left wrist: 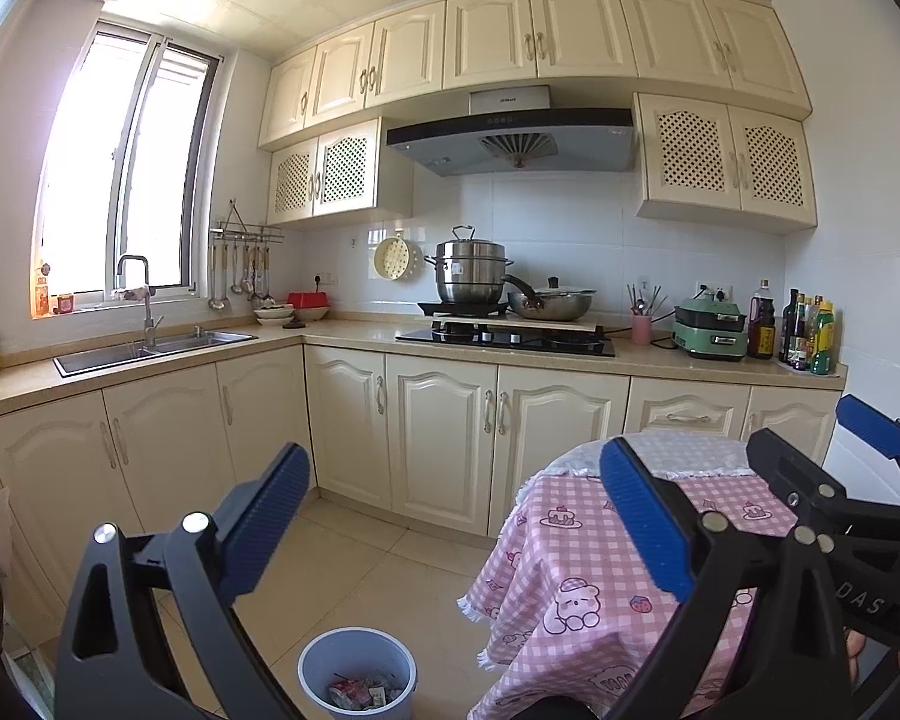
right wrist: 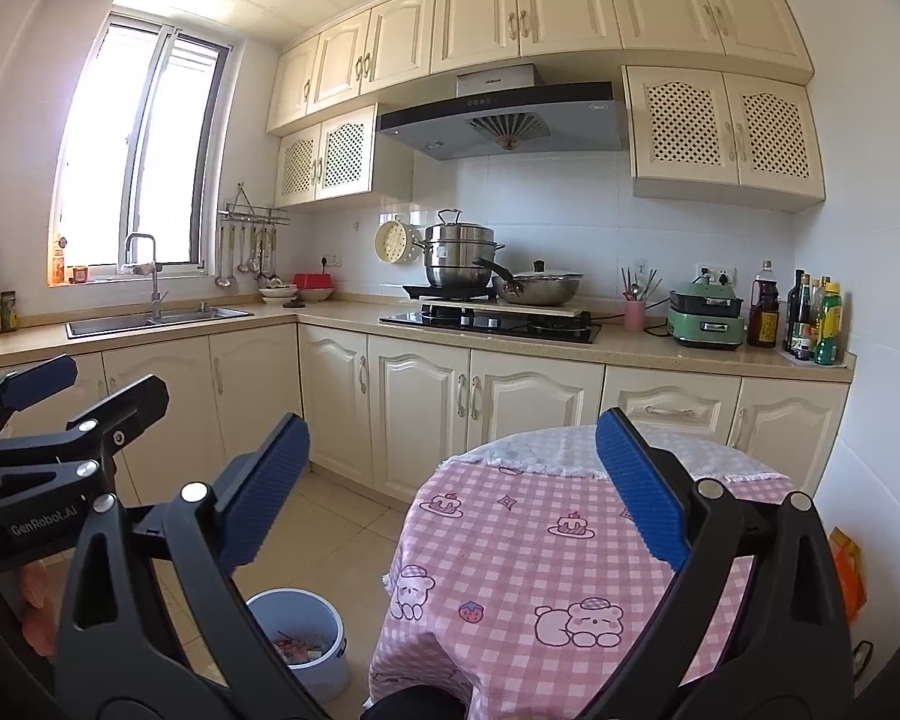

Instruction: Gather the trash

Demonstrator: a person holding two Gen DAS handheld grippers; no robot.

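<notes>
A grey-blue trash bin point(left wrist: 357, 675) stands on the tiled floor left of a round table; crumpled wrappers point(left wrist: 360, 693) lie inside it. The bin also shows in the right wrist view point(right wrist: 306, 636). My left gripper point(left wrist: 450, 516) is open and empty, held high above the bin and the table edge. My right gripper point(right wrist: 450, 480) is open and empty above the table with the pink checked cloth point(right wrist: 540, 546). The right gripper shows at the right edge of the left wrist view point(left wrist: 858, 468), the left one at the left edge of the right wrist view point(right wrist: 60, 414). No loose trash shows on the tablecloth.
Cream cabinets line the walls under an L-shaped counter point(left wrist: 342, 330). A sink point(left wrist: 150, 348) sits under the window, a stove with pots point(left wrist: 504, 330) in the middle, bottles point(left wrist: 804, 330) at the right. An orange bag point(right wrist: 849, 564) lies by the right wall.
</notes>
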